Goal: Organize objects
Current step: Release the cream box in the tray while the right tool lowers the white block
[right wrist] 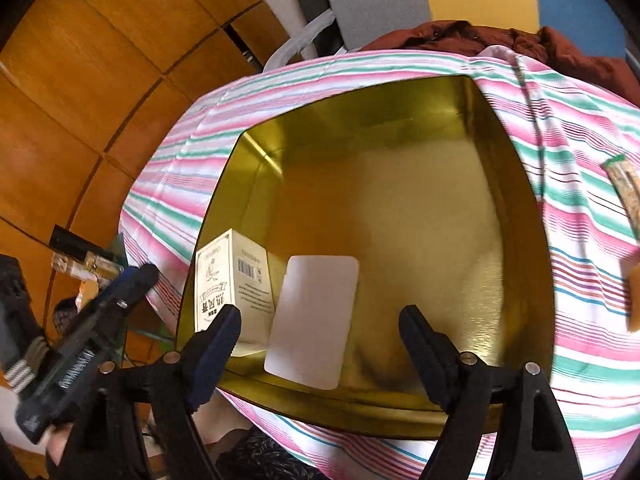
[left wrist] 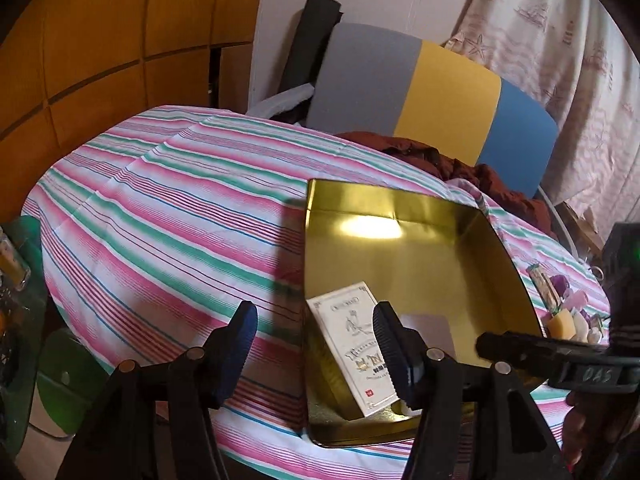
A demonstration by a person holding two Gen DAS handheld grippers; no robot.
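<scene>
On the striped counter [left wrist: 160,208] the gold tin [right wrist: 520,280] holds a box [right wrist: 228,276] and white card [right wrist: 316,320], both tongs — left [left wrist: 316,354], right [right wrist: 320,356] — hang apart and empty, while small items [left wrist: 568,312] wait outside, so sorting looks barely begun.

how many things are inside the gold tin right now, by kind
printed carton box: 1
plain white card: 1
total inside the gold tin: 2
</scene>
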